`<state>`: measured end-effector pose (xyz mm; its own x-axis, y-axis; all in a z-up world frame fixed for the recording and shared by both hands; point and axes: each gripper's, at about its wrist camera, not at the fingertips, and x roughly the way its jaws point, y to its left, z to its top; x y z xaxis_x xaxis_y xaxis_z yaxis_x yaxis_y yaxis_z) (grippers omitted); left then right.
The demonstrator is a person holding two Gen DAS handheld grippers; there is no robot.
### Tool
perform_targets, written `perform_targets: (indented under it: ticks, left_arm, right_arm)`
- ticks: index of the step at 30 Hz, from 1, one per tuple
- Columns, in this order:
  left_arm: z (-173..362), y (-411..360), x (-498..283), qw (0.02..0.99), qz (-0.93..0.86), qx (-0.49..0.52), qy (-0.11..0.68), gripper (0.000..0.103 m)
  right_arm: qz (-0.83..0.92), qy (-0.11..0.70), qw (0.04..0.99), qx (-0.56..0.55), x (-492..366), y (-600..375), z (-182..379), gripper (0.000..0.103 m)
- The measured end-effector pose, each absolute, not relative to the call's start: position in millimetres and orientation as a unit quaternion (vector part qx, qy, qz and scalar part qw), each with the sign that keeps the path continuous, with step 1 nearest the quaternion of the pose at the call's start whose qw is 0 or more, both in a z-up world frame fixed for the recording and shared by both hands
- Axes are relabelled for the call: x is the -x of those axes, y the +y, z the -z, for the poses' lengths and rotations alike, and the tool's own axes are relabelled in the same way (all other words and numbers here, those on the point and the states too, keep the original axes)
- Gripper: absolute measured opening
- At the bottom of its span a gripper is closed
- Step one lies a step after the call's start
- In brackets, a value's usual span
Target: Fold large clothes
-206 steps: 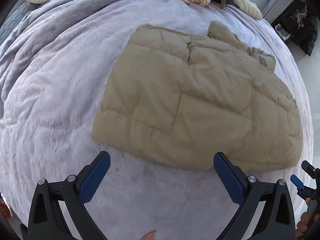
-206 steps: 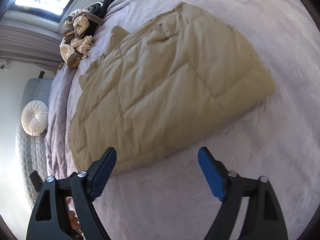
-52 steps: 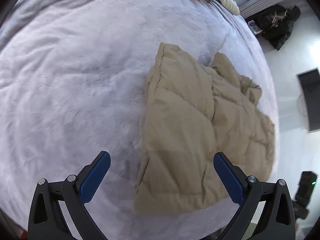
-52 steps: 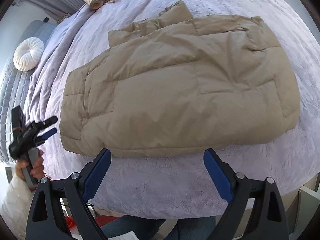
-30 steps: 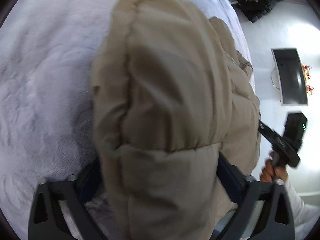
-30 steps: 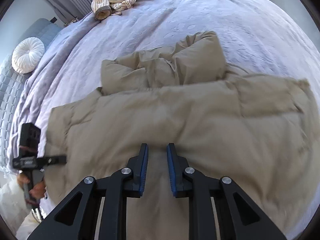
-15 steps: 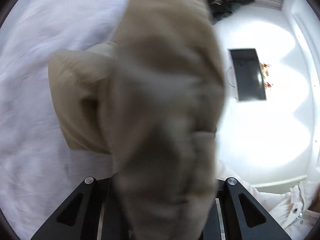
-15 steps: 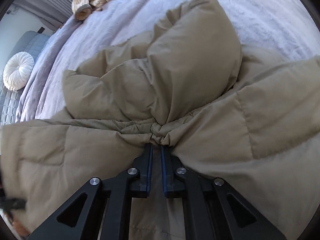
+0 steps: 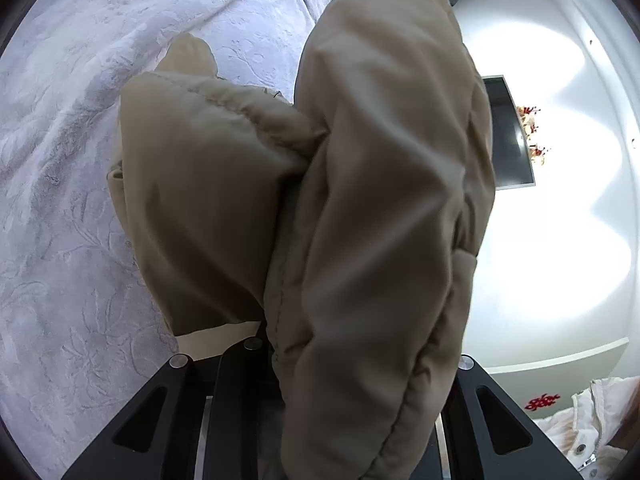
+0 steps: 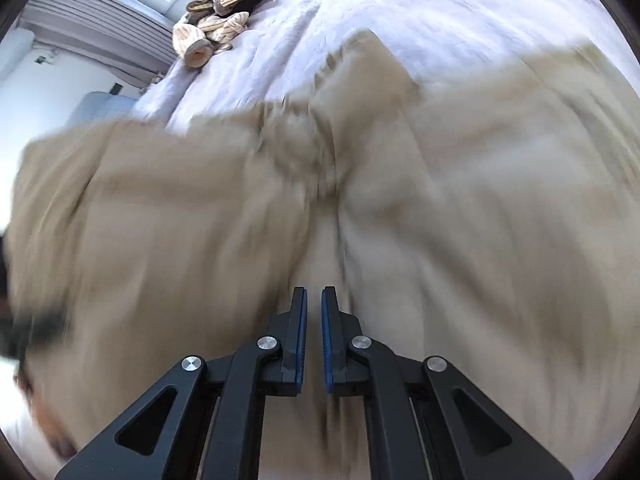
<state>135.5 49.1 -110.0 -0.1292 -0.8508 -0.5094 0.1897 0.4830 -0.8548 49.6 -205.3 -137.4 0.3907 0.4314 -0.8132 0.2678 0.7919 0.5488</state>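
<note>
A beige quilted puffer jacket [image 9: 380,200] fills the left wrist view, bunched and lifted off the lilac bedspread [image 9: 60,160]. My left gripper [image 9: 320,360] is shut on the jacket's edge; its fingertips are hidden under the fabric. In the right wrist view the jacket [image 10: 460,220] is blurred by motion and spreads across the frame. My right gripper [image 10: 315,312] is shut on a fold of it, the blue pads nearly together.
A pile of striped beige clothes [image 10: 216,20] lies at the far end of the bed [image 10: 440,8]. A white wall with a dark screen [image 9: 508,132] is to the right. The person's white sleeve [image 9: 592,420] shows at the lower right.
Both grippers closed on the jacket's near edge and have lifted it off the bed. The jacket now hangs bunched in front of the left camera and is moving fast in the right view.
</note>
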Motion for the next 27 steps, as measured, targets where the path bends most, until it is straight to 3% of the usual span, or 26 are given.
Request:
perform_targets:
  ticks: [5,13,14,16,19,22,24,25,27]
  left_arm:
    - [88,2,-129,0.609,0.422,0.237,0.629,0.023]
    - [69,-124,-101,0.608,0.437,0.124,0.651,0.025]
    - [70,-138,-99,0.600,0.446,0.117,0.654,0.029]
    - [78,-165,-98,0.577,0.465,0.122,0.660,0.047]
    - [94,-198,-97,0.561,0.473,0.127,0.667,0.063]
    - [110,-226,-96,0.543,0.475,0.134,0.680,0.072]
    - [117,-243,-96,0.540,0.467,0.132,0.687,0.072]
    - [119,-253,-97,0.540,0.464,0.125,0.691,0.075]
    - [119,-268,-95,0.538,0.462,0.119,0.695,0.081]
  right_arm:
    - [-0.043,0.561,0.744,-0.362,15,-185,168,0.006]
    - [-0.061,0.552,0.711,-0.431,17,-195,208,0.005]
    - [-0.066,0.547,0.705,-0.446,22,-202,205,0.005]
    - [-0.067,0.532,0.700,-0.471,36,-219,195,0.005]
    - [-0.046,0.509,0.713,-0.481,62,-250,172,0.008]
    - [-0.008,0.494,0.728,-0.475,88,-280,150,0.008]
    - [0.014,0.487,0.741,-0.463,102,-295,136,0.008]
    - [0.024,0.485,0.746,-0.455,108,-301,129,0.010]
    - [0.037,0.481,0.753,-0.447,119,-310,119,0.036]
